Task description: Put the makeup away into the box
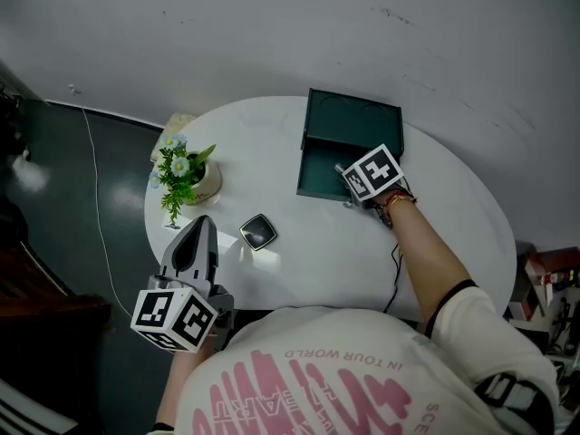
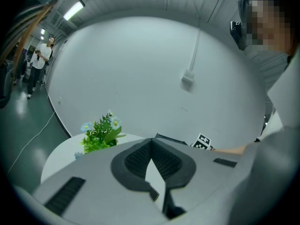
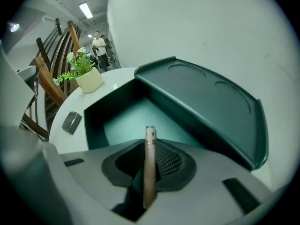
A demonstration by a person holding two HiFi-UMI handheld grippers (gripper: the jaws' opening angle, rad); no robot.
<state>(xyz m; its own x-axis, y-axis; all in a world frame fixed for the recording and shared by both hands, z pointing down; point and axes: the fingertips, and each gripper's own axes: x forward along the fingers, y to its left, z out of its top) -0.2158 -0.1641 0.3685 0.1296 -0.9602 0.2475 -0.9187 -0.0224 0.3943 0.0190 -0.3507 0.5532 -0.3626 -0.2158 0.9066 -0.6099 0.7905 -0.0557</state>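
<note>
Pinches stick (image 3: 149, 172) in right gripper (image 3: 150, 149), angled down over open box (image 3: 93, 121) for dropping inside. Parks left gripper (image 2: 151, 146) aside, jaws together, empty, near compact (image 1: 258, 232), probably next.

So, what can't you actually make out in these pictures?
Slim makeup stick: lower end buried between the right gripper pads, right gripper view.
Box, near right corner: head view, that gripper covers it.
Small dark case: too small to identify, both views.
</note>
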